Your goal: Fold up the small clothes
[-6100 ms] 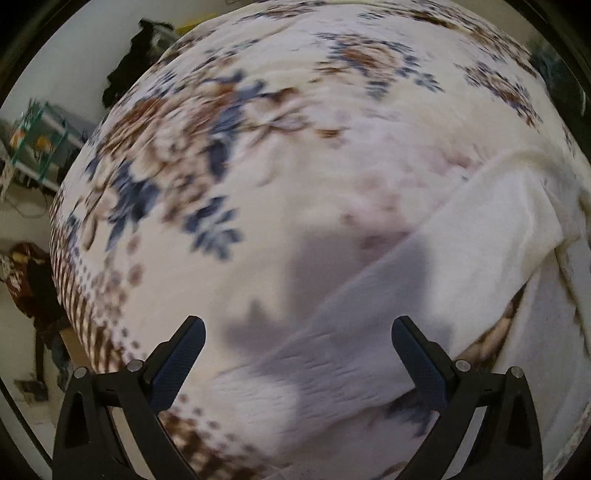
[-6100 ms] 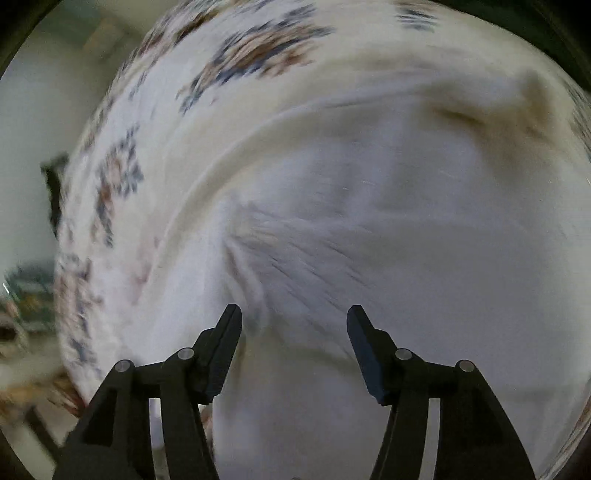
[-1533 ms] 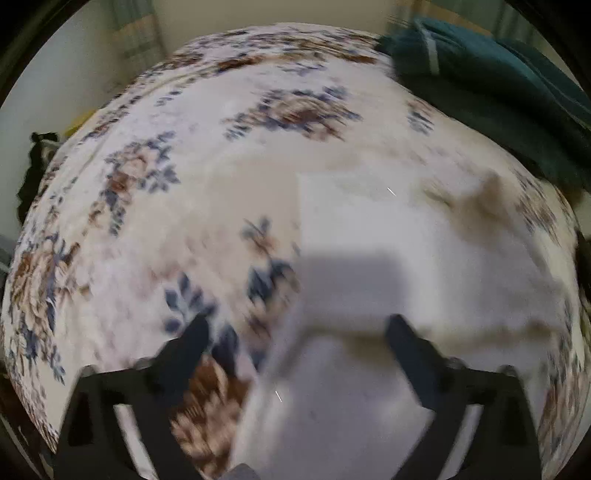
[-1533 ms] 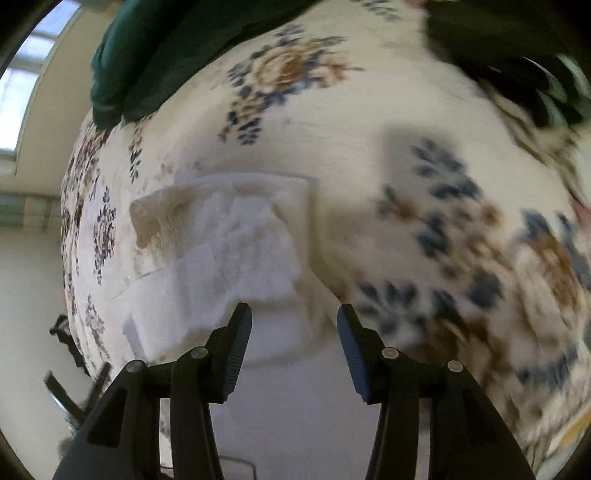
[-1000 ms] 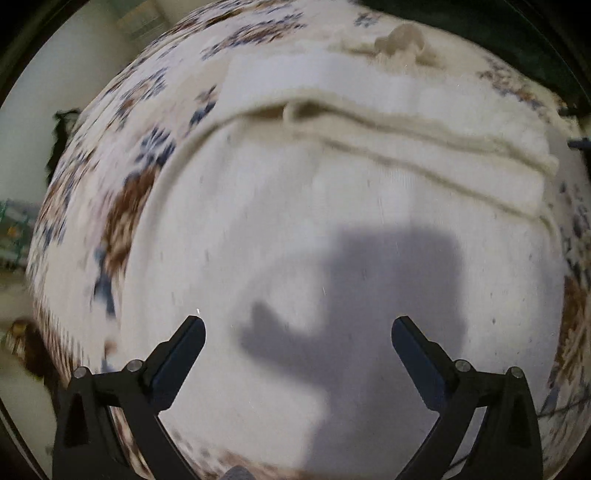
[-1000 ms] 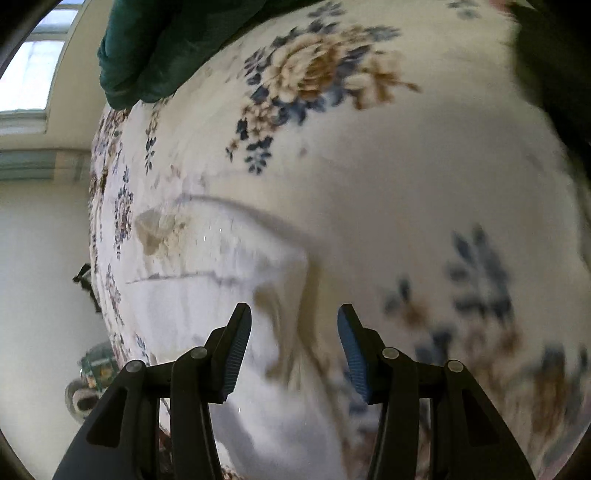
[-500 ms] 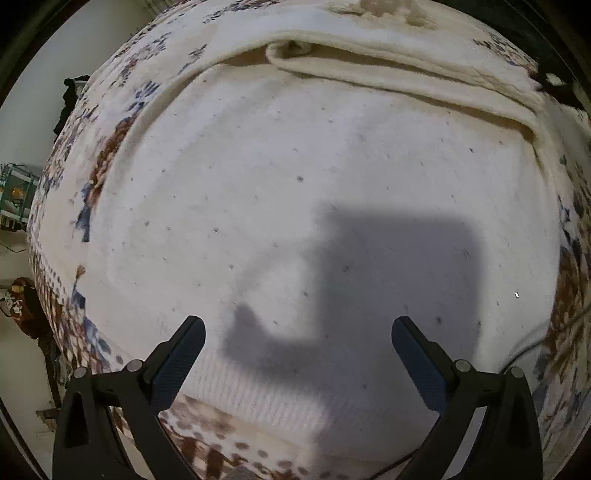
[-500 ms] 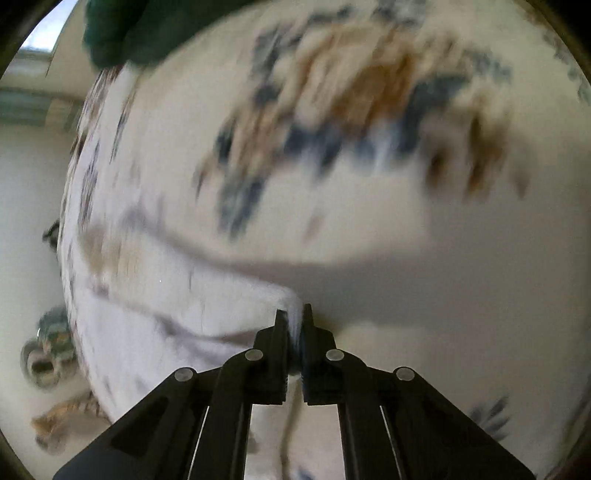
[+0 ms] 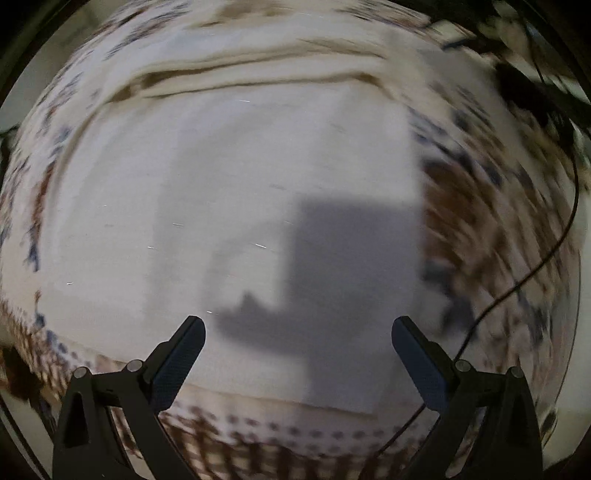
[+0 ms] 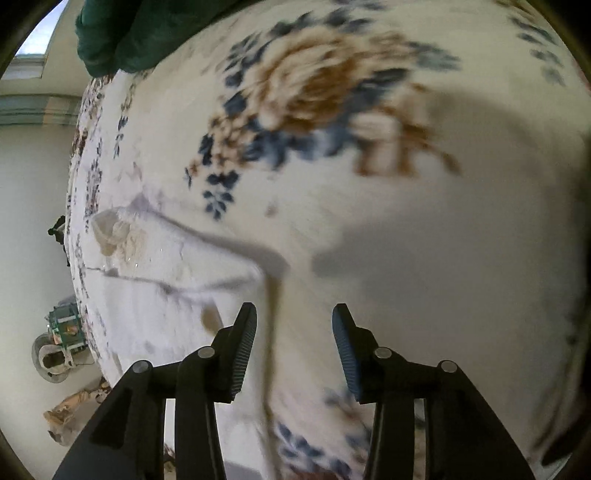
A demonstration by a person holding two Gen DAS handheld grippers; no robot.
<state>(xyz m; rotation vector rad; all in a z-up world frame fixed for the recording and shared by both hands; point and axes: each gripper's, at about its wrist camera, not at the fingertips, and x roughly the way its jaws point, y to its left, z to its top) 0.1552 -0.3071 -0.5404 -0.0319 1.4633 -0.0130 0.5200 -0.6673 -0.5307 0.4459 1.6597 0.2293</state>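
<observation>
A small white knitted garment (image 9: pixel 229 192) lies folded flat on the floral bedspread (image 9: pixel 480 229). It fills most of the left wrist view, with folded layers along its far edge. My left gripper (image 9: pixel 298 334) is open and empty, held over the garment's near part. In the right wrist view the garment (image 10: pixel 155 288) lies to the left, with its right edge running down between the fingers. My right gripper (image 10: pixel 294 325) is open and empty over that edge.
A dark green cloth (image 10: pixel 133 33) lies at the far end of the bed. A thin black cable (image 9: pixel 546 258) runs over the bedspread at the right, with dark objects (image 9: pixel 524 85) beyond. The floor and clutter (image 10: pixel 61 343) lie past the bed's left edge.
My right gripper was shut on the garment's edge half a second ago and has opened and let it go. The left view has shifted sideways over the garment and is blurred.
</observation>
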